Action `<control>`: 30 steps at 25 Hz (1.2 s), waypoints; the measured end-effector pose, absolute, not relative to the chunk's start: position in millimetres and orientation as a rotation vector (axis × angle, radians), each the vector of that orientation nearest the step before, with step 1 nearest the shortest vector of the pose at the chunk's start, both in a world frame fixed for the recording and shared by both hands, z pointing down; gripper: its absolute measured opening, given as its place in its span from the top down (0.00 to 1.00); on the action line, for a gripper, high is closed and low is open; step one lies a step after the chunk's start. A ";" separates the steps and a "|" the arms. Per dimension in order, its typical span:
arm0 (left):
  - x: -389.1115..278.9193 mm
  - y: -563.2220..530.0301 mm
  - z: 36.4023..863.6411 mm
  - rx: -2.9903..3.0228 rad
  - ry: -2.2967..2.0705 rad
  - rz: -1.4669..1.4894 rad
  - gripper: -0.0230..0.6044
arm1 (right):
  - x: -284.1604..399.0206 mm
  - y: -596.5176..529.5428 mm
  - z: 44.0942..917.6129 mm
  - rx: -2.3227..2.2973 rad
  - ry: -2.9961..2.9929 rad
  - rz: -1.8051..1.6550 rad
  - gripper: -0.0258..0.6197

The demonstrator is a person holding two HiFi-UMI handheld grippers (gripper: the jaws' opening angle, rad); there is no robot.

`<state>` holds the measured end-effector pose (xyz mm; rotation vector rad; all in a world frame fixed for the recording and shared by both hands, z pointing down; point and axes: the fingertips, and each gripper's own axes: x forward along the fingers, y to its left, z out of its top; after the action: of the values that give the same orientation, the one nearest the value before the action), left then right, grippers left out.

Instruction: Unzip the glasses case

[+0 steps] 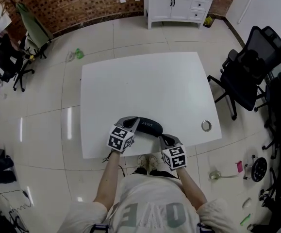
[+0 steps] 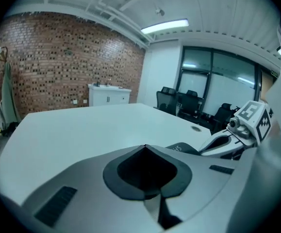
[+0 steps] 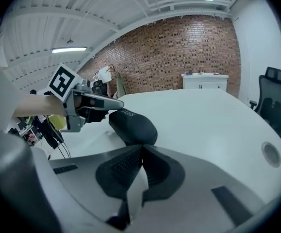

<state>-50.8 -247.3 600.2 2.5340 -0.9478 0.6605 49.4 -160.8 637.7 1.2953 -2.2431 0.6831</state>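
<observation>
Both closed, empty: L tongs (image 2: 145,146) & R tongs (image 3: 141,147) by glasses case (image 1: 150,126).

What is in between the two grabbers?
The black glasses case lies between the left gripper and the right gripper, on the white table. The head view shows it best.

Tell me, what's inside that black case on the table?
Nothing shows. The glasses case lies closed on the white table, so its shell hides whatever it holds.
</observation>
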 end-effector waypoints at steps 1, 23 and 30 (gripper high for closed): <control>-53.2 -243.9 600.1 2.523 -0.955 0.658 0.96 | 53.7 -167.0 637.9 1.299 -2.242 0.667 0.96; -7.7 -238.4 587.4 2.422 -0.960 0.616 0.96 | 45.6 -187.5 646.0 1.157 -2.230 0.541 0.85; -3.9 -239.7 594.3 2.381 -0.897 0.690 0.96 | 41.3 -199.9 652.4 1.143 -2.133 0.455 0.80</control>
<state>-3.9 -239.7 594.3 2.3806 -0.8971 0.6896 41.3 -199.9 652.4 1.1434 -2.1326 0.4554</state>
